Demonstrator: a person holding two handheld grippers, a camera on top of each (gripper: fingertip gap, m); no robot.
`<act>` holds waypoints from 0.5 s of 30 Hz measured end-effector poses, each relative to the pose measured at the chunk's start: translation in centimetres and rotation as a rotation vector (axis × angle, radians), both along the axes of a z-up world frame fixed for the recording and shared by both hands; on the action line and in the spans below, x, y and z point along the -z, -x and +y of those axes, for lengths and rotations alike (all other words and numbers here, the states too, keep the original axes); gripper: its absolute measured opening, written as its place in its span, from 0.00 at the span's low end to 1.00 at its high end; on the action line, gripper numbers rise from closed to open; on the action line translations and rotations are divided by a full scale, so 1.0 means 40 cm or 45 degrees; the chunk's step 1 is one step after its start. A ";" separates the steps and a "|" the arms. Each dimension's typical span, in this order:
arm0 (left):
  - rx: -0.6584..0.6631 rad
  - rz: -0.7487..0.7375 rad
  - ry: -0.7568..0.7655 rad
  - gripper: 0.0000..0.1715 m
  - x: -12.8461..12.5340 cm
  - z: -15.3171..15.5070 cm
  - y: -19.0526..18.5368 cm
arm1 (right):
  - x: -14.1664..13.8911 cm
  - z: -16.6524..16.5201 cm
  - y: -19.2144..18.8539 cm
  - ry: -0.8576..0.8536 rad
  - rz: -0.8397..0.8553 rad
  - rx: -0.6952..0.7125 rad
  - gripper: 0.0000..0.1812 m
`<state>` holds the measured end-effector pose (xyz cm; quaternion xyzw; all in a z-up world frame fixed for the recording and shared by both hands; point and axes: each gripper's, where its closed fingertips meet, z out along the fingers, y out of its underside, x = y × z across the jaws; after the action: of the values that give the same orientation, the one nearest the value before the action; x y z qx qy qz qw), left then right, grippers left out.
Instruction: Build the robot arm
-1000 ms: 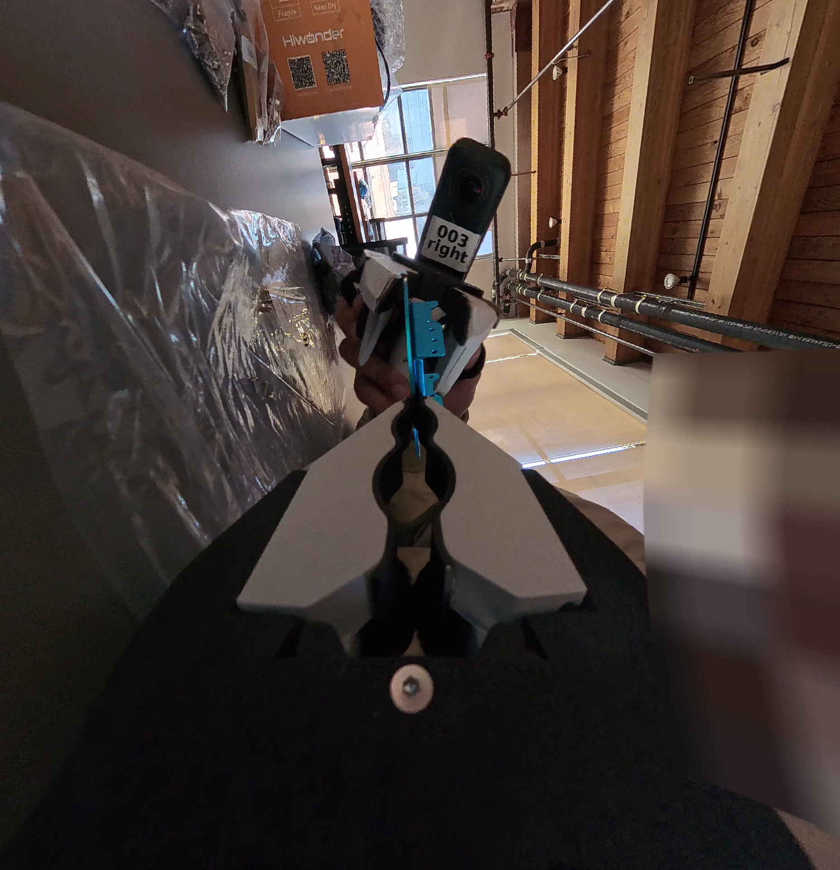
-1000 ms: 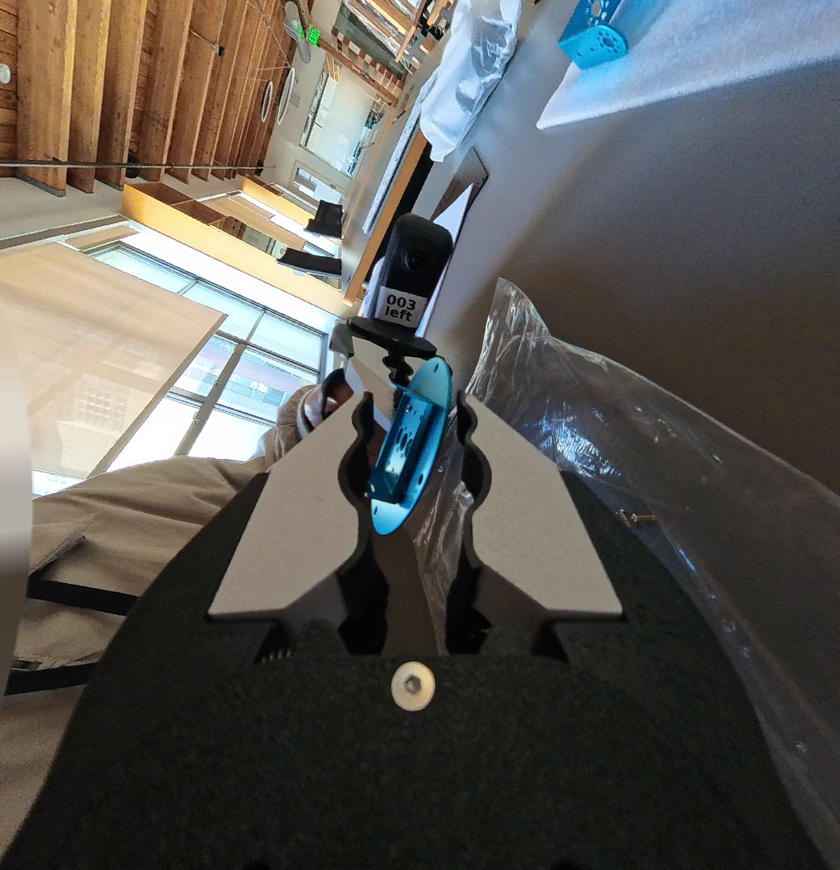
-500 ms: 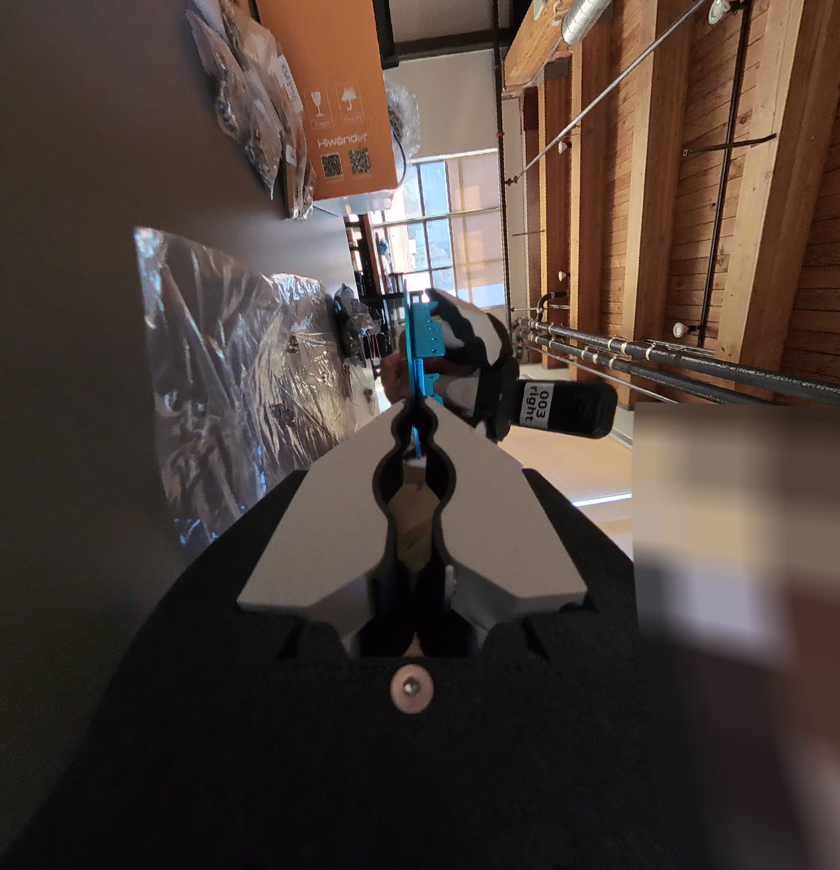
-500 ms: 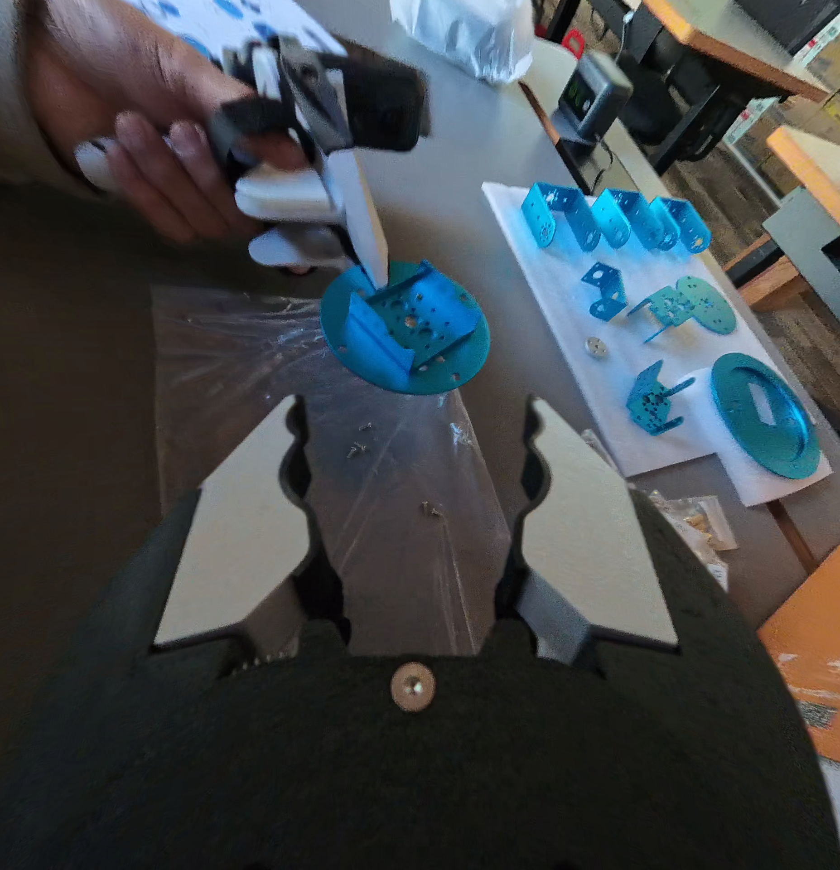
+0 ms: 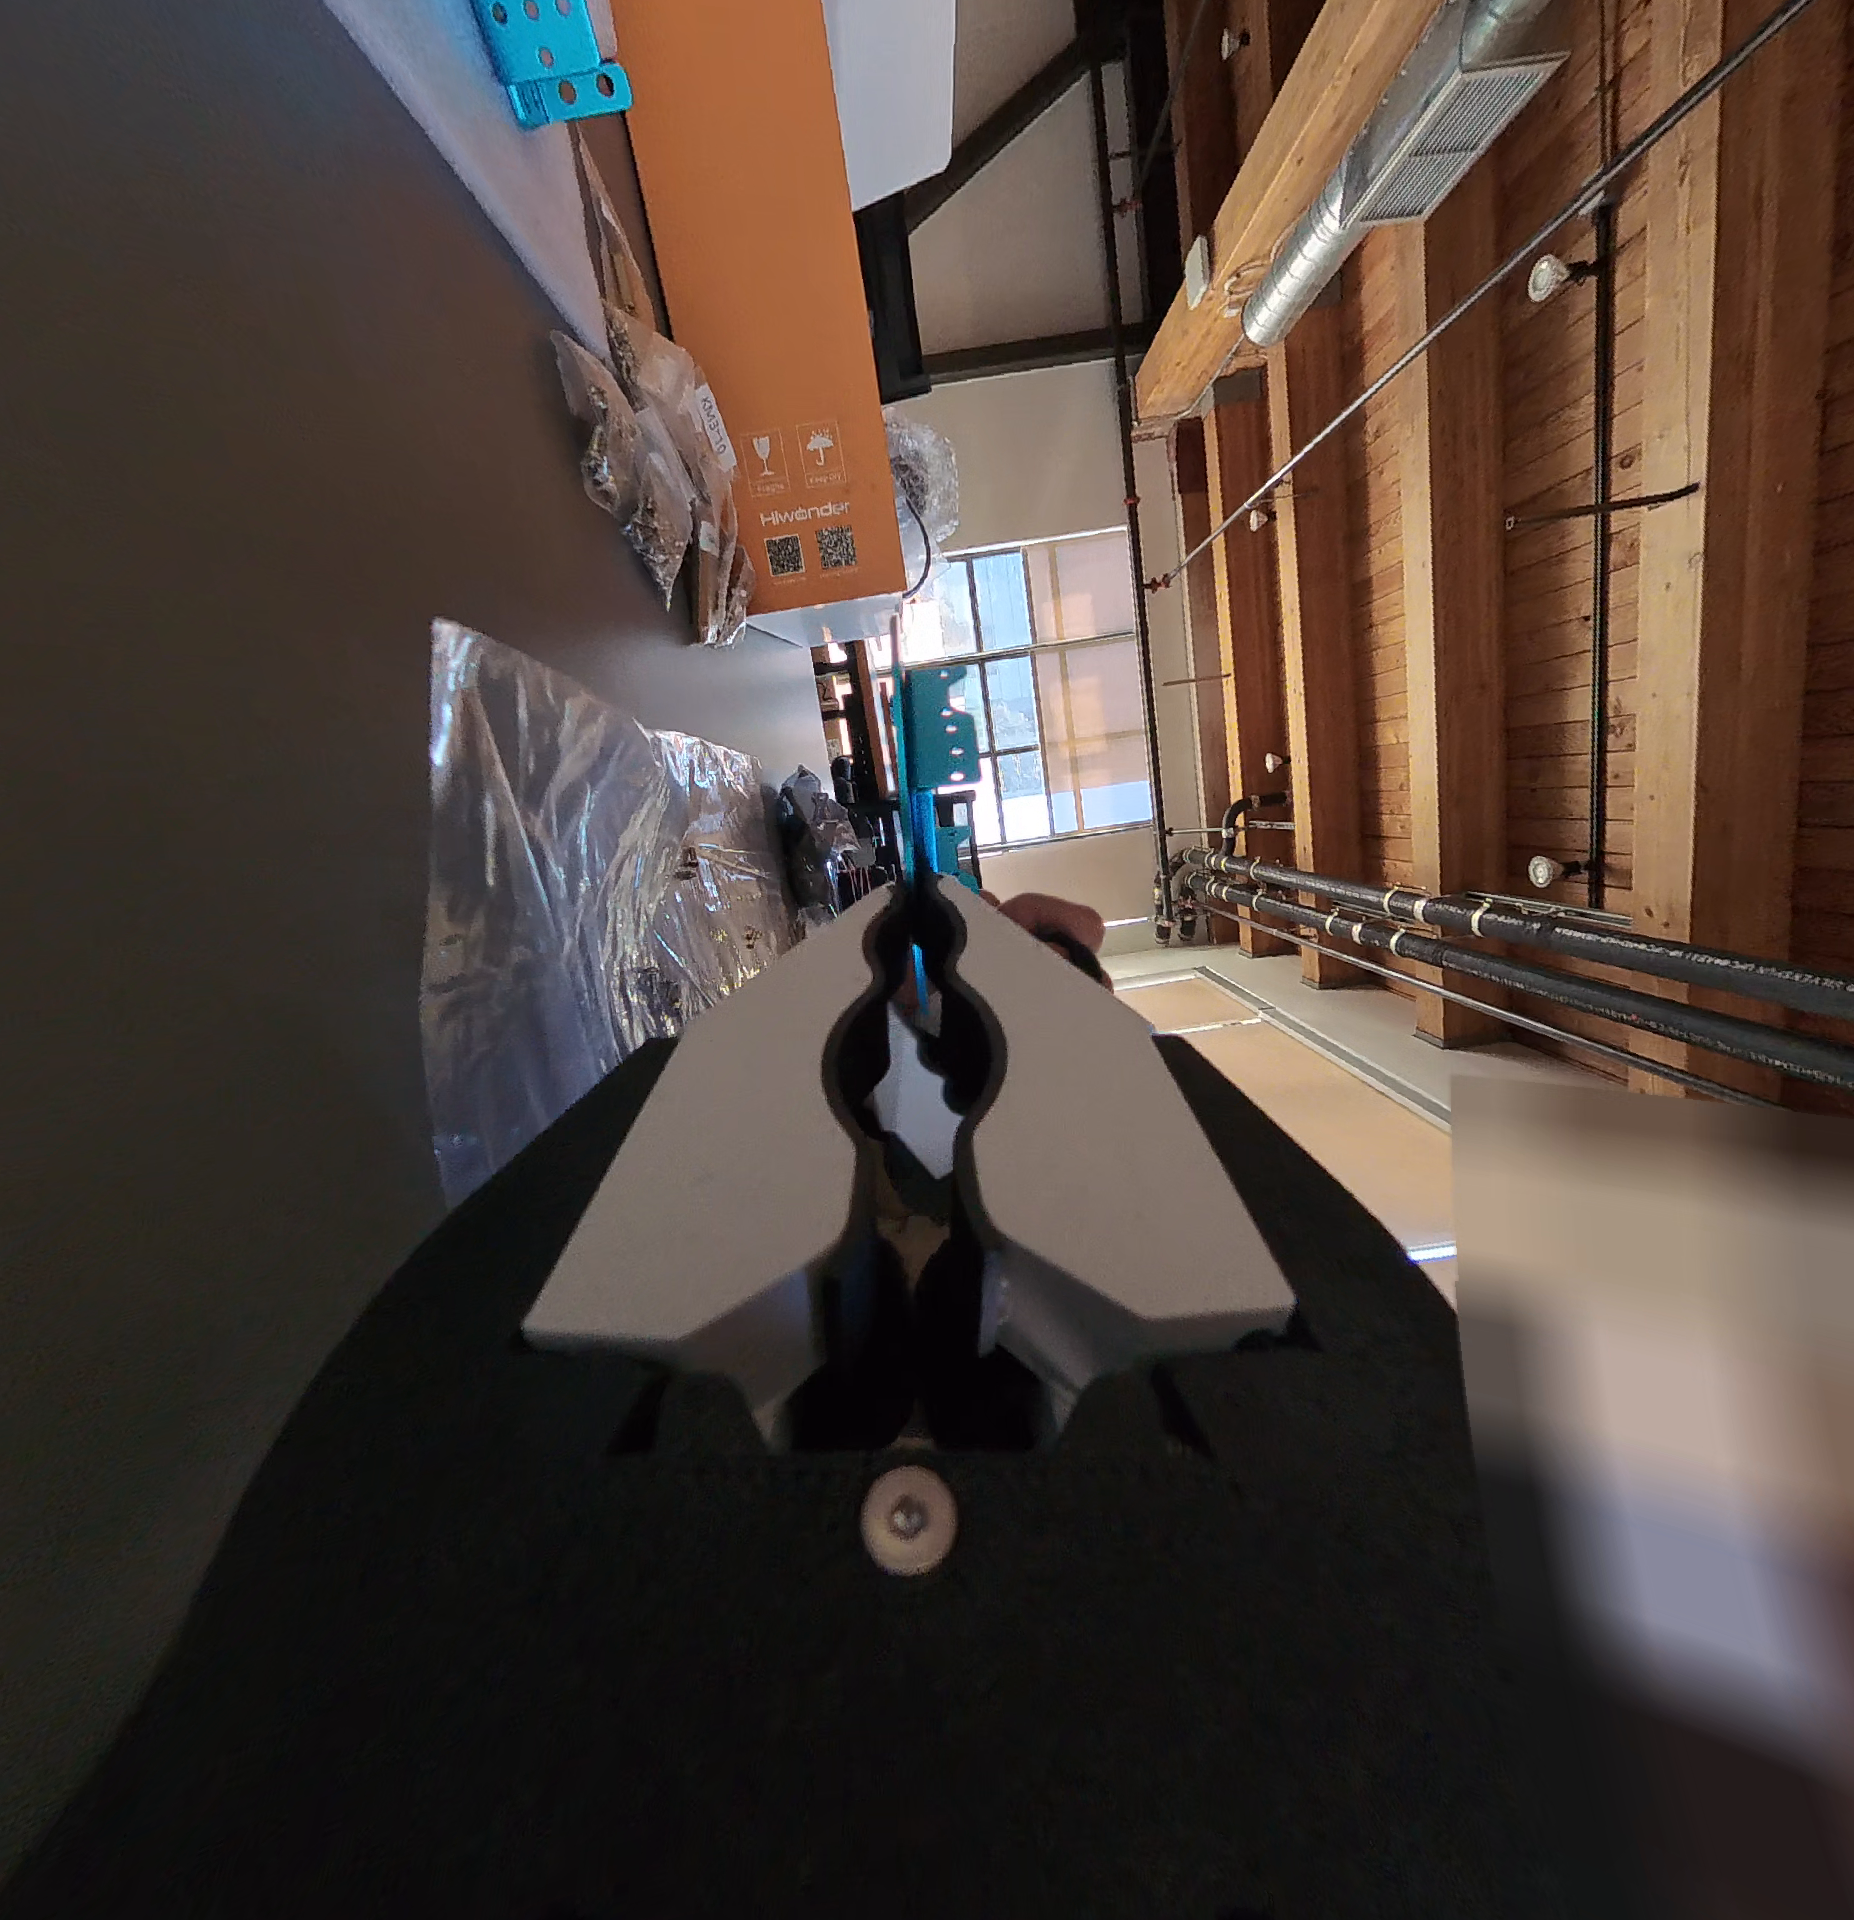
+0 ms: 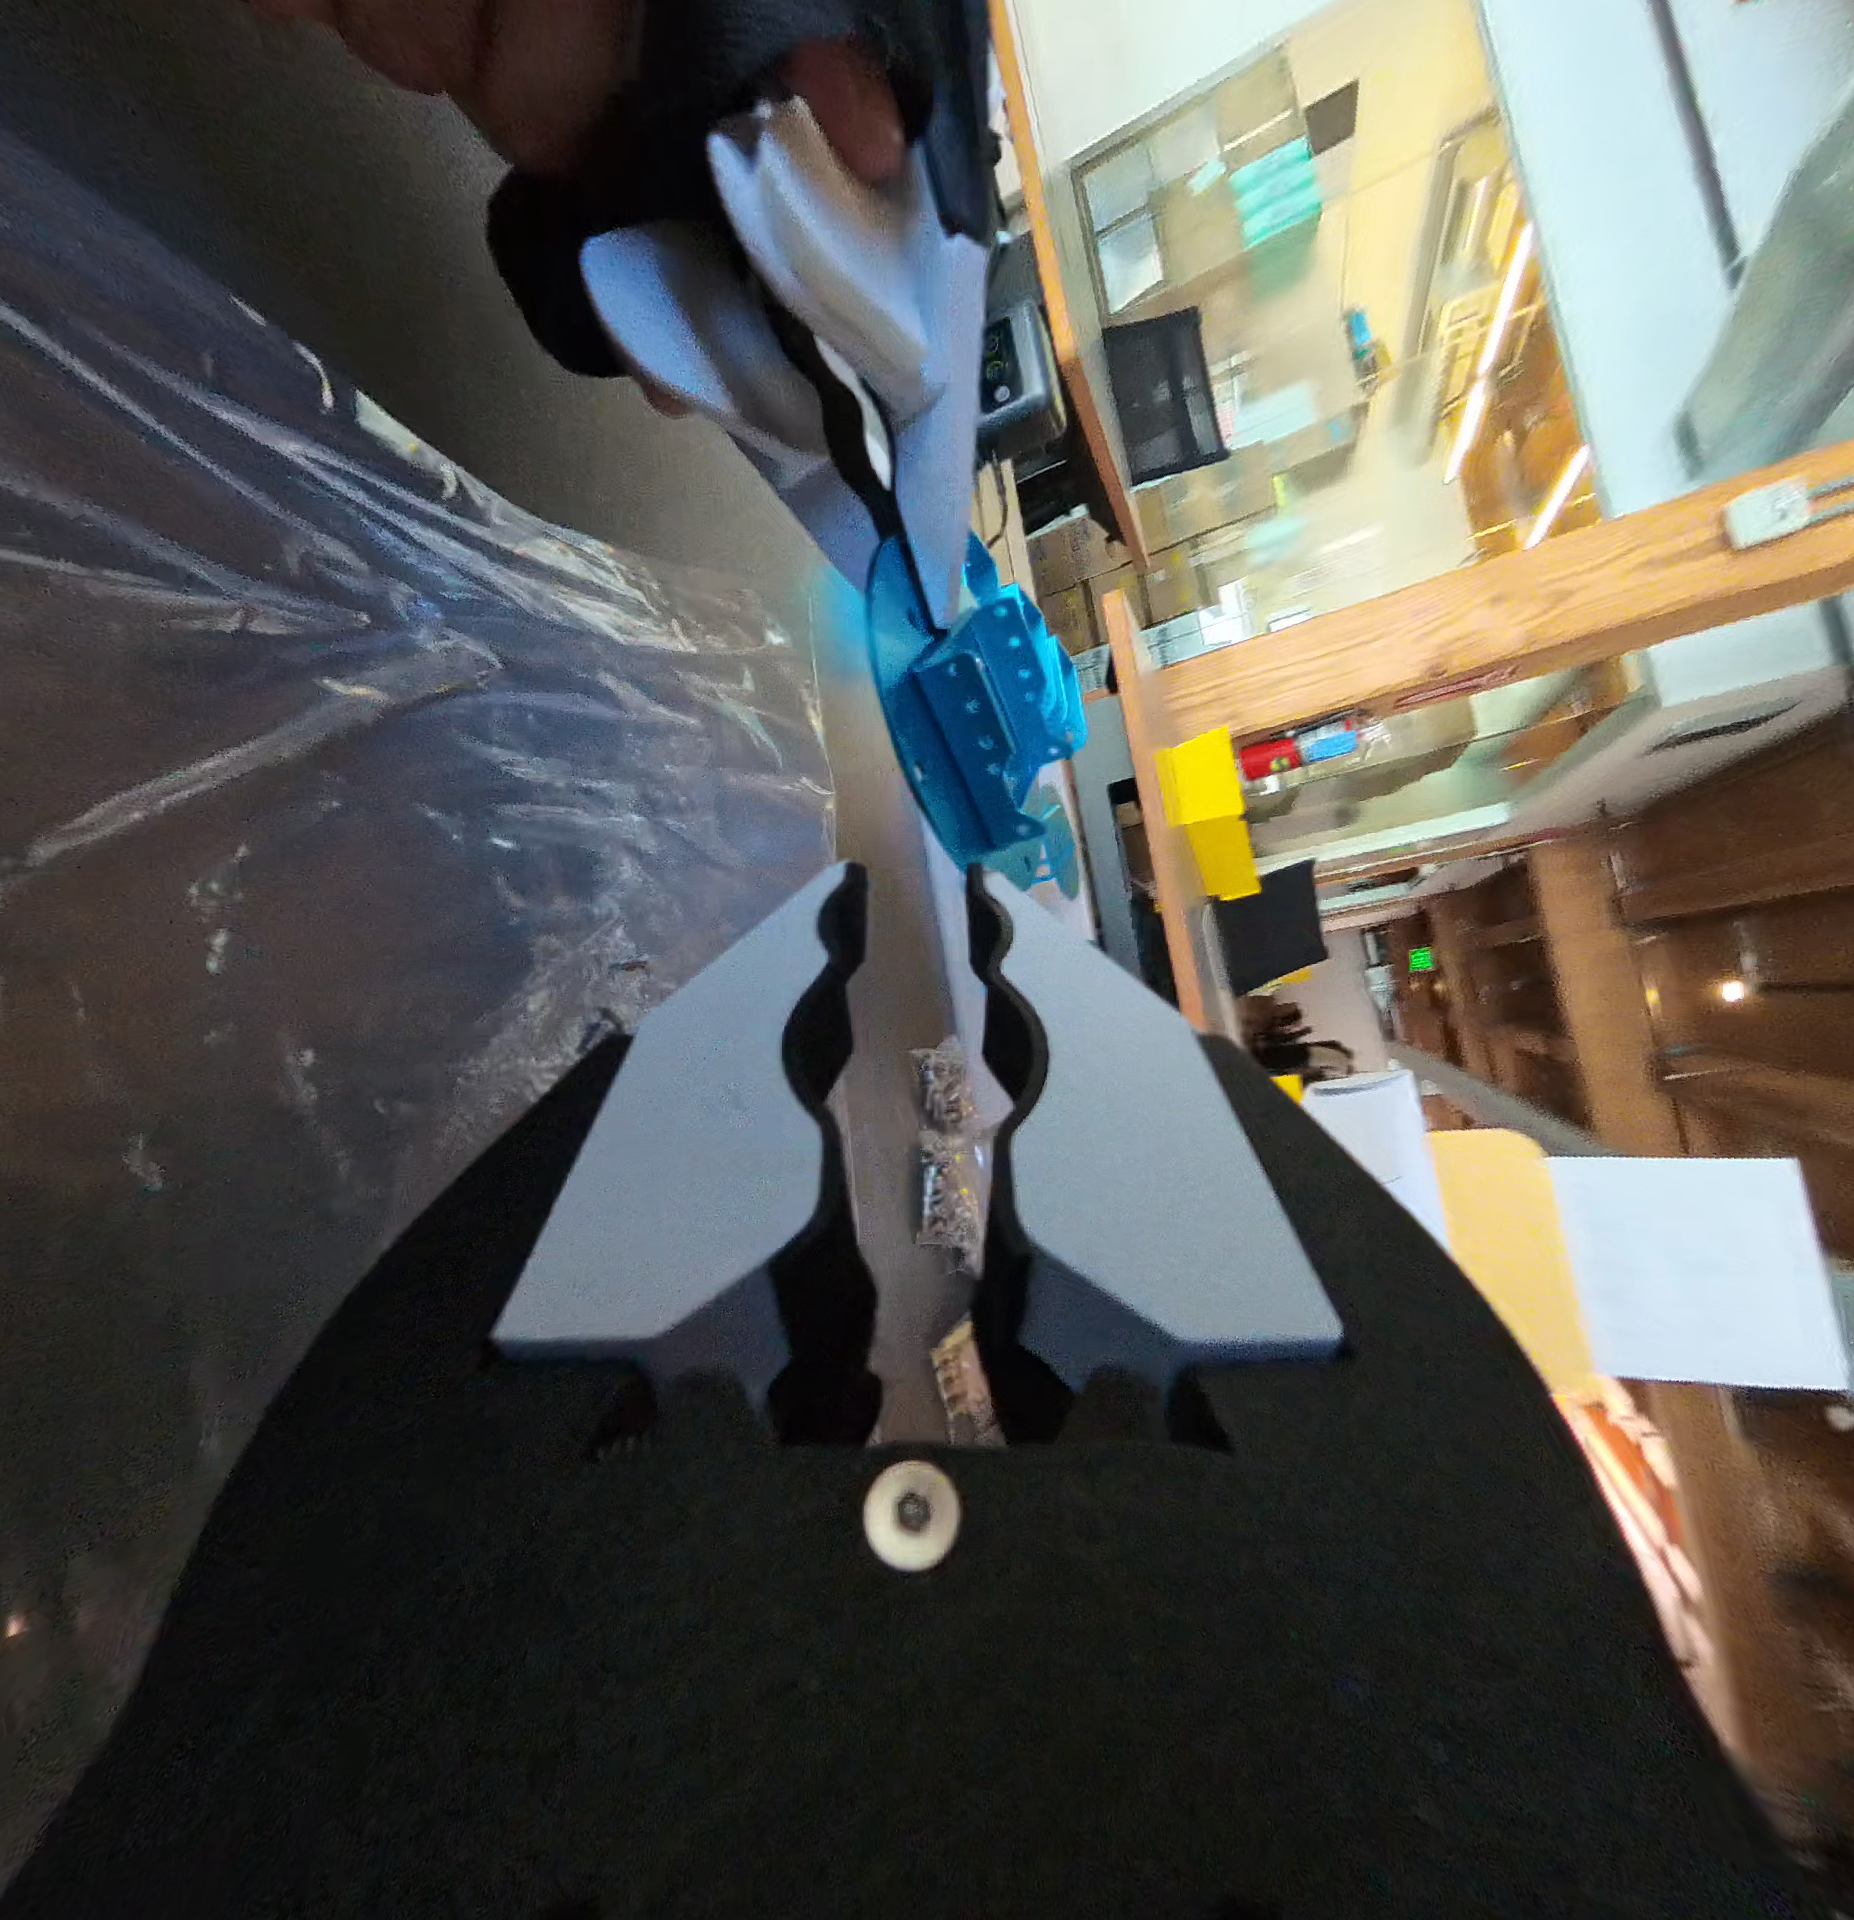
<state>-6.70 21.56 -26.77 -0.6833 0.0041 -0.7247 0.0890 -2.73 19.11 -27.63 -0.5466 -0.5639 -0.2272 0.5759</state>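
My left gripper (image 5: 915,899) is shut on the rim of a thin blue metal disc with a perforated blue bracket (image 5: 931,743) fixed to its face, and holds it edge-on above the grey table (image 5: 175,520). The right wrist view shows the same disc and bracket (image 6: 970,707), pinched from above by the left gripper's white fingers (image 6: 933,488). My right gripper (image 6: 918,883) is empty, its jaws a narrow gap apart, with its tips just short of the disc's lower edge. A hand (image 5: 1048,914) shows behind my left fingertips.
A crinkled clear plastic bag (image 5: 549,852) with loose screws lies on the table; it also fills the left of the right wrist view (image 6: 383,675). An orange box (image 5: 767,343), small bags of hardware (image 5: 642,468) and a loose blue bracket (image 5: 554,62) lie farther off. Small screw bags (image 6: 944,1143) lie below my right gripper. Across from one pair of fingers to the other is roughly 5 centimetres.
My right gripper let go of the disc, drew back wide open, then swung round close to it with its jaws narrowed. My left gripper kept hold of the disc and backed away from the plastic bag.
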 end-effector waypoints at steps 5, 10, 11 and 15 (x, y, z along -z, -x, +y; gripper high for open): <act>0.014 0.020 -0.006 0.00 0.002 -0.008 -0.004 | 0.008 -0.001 0.016 -0.039 -0.075 0.006 0.13; 0.027 0.019 -0.005 0.00 0.001 -0.020 -0.015 | -0.004 -0.004 0.027 -0.128 -0.146 0.011 0.07; 0.027 0.016 0.002 0.00 0.001 -0.023 -0.017 | 0.000 0.000 0.025 -0.127 -0.161 0.022 0.07; 0.028 -0.013 0.025 0.00 -0.001 -0.030 -0.027 | -0.017 0.007 0.015 -0.219 -0.197 0.052 0.02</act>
<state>-5.62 20.36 -26.73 -0.6802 0.0038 -0.7292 0.0743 -3.33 19.39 -26.96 -0.4872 -0.5738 -0.3280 0.5708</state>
